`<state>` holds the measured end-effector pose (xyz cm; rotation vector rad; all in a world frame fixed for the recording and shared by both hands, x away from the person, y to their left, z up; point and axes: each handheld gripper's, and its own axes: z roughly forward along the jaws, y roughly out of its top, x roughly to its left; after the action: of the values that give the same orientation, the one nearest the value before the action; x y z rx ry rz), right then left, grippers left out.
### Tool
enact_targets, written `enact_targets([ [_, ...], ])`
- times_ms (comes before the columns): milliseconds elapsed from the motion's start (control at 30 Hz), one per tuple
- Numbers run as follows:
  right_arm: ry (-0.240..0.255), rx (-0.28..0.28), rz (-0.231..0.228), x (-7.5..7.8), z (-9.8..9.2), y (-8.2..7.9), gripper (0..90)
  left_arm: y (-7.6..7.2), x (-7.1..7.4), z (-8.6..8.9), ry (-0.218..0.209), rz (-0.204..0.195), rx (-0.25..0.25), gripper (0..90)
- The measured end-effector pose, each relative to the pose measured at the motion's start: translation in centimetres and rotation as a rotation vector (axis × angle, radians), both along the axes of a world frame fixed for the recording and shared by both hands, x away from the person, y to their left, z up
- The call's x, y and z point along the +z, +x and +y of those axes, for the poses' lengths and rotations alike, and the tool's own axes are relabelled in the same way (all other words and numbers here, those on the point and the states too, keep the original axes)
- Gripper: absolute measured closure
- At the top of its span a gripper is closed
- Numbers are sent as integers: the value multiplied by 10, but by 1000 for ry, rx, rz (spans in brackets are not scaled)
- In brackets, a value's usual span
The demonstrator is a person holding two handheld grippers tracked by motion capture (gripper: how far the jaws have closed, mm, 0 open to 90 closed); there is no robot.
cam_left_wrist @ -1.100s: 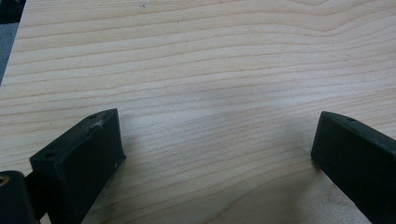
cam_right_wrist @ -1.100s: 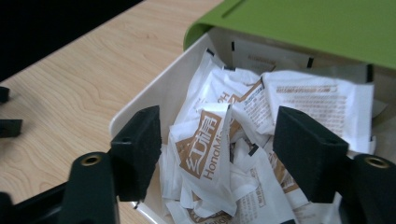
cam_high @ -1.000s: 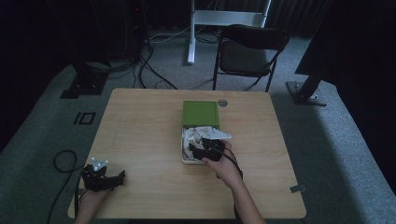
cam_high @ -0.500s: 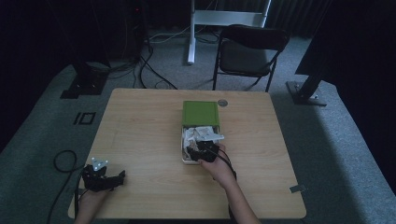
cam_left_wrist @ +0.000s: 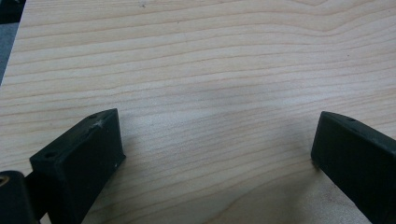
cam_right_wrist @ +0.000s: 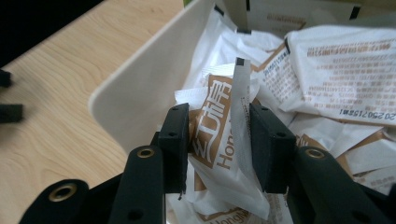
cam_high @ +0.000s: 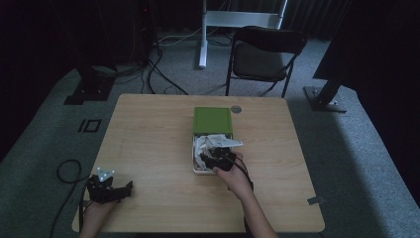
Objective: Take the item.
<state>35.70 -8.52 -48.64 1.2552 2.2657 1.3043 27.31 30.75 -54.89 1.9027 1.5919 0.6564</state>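
Near the middle of the pale wooden table [cam_high: 148, 134], my right gripper [cam_right_wrist: 219, 135] reaches into the open white box [cam_right_wrist: 140, 88] with its green lid [cam_high: 212, 120]. Its jaws have just been closing and now pinch a white-and-brown paper sachet [cam_right_wrist: 224, 140] among the others there. My left gripper [cam_high: 106, 187] rests at the near left edge, jaws wide apart over bare wood.

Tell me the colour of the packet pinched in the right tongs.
White with brown lettering and a brown panel; the packet shows best in the right gripper view, squeezed between the right tongs.
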Motion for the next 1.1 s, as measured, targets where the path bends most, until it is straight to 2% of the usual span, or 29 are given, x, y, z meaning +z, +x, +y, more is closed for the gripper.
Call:
enact_targets([
  [167, 51, -6, 9, 8, -3, 0, 593, 0, 0, 0, 0, 0, 0, 29],
  [300, 26, 5, 0, 10, -4, 1, 616, 0, 0, 0, 0, 0, 0, 29],
  [333, 1, 11, -12, 10, -3, 0, 620, 0, 0, 0, 0, 0, 0, 29],
  [500, -4, 15, -37, 19, -6, 0, 645, 0, 0, 0, -1, 0, 0, 29],
  [700, 17, 9, -64, 34, -14, 2, 661, 0, 0, 0, -1, -1, 1, 29],
  [1100, 44, -33, -122, 58, -43, 9, 667, 0, 0, 0, 1, 0, -1, 29],
])
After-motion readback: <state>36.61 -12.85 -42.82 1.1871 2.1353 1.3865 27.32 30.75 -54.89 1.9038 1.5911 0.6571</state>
